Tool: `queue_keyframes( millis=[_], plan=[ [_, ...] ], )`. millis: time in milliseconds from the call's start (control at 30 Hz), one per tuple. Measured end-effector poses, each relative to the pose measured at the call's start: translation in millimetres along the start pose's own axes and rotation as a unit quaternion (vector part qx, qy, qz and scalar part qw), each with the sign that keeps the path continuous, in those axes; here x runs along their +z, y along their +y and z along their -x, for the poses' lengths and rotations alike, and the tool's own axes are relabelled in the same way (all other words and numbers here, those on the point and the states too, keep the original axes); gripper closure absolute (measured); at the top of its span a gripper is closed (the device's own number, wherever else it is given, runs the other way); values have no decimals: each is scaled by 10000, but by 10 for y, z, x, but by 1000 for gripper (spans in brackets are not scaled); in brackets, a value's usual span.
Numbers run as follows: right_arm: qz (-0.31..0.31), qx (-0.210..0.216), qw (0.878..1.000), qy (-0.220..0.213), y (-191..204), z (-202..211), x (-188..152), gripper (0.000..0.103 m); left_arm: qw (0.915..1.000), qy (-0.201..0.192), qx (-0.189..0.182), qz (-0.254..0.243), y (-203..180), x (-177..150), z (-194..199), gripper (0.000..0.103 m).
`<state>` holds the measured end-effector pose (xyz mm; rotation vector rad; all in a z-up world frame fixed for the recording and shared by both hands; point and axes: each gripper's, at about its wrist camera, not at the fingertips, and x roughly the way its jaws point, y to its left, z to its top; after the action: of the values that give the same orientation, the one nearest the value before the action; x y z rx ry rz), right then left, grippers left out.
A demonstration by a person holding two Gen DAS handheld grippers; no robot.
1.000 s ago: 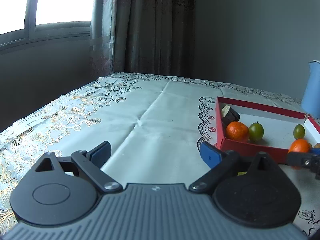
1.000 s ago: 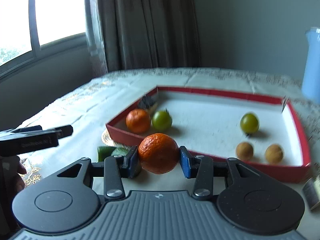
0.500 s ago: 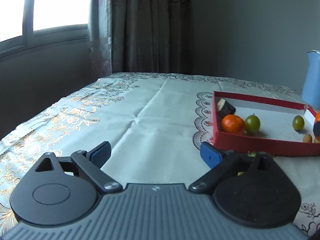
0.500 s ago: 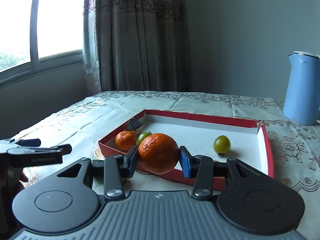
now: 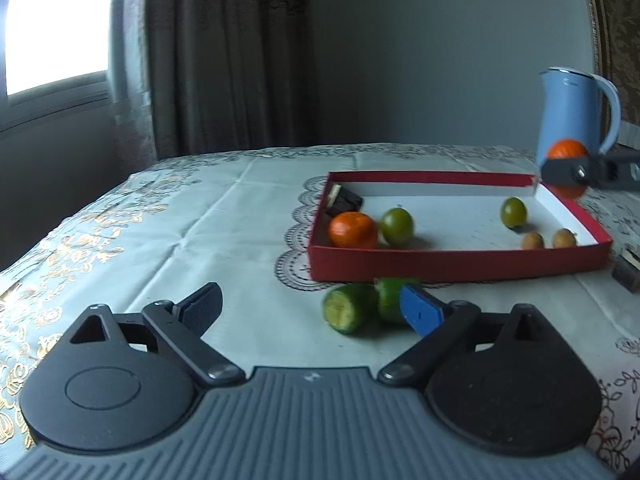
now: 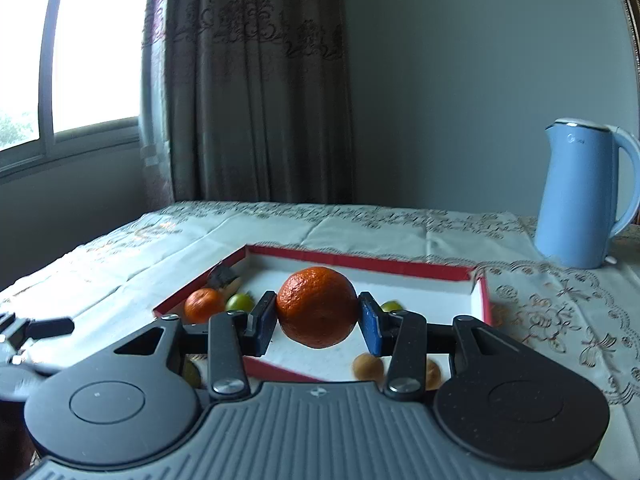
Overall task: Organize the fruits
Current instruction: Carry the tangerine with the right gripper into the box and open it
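Right gripper (image 6: 319, 318): jaws pressing both sides of a large orange (image 6: 317, 306), carrying it clear of the surface. Beyond and below the jaws, the red tray (image 6: 360, 261) is sitting on the tablecloth (image 6: 360, 224). Inside the tray, left of the jaws: a smaller orange (image 6: 203, 305), a green fruit (image 6: 240, 302) just beside it, a dark piece (image 6: 221, 276) in the far-left corner. Another green fruit is peeking out behind the right jaw. Two small brown fruits (image 6: 368, 366) are lying just under the right jaw, blurred. A blue kettle (image 6: 576, 196) is standing far right, well apart from the tray.

Left gripper (image 5: 310, 310): jaws standing wide apart, gripping nothing. Two green cut pieces (image 5: 347, 313) are lying on the cloth just inside the right jaw, touching each other, in front of the tray's near wall; whether the jaw is touching them is unclear. Further out, the held orange is showing at far right, above the tray's far-right corner, in front of the kettle.
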<state>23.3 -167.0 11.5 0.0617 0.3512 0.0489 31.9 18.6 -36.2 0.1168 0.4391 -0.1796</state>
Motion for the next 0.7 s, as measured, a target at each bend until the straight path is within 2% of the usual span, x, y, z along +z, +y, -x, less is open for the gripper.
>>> queue_keyframes(
  millis=[167,367,700],
  plan=[
    [-38,-54,9999,-76,-100,-9,48,60,9994,-22,-208,-264,-162,-39,8,8],
    [-76,-39,9999,-70,-146,-82,41,60,9989,33,-287,-381,-267,-52,-23,8],
    [-30,-50,10000,65,-218,-389,108,60,9991,230,-261,-251,-226,-46,-84,8]
  ],
)
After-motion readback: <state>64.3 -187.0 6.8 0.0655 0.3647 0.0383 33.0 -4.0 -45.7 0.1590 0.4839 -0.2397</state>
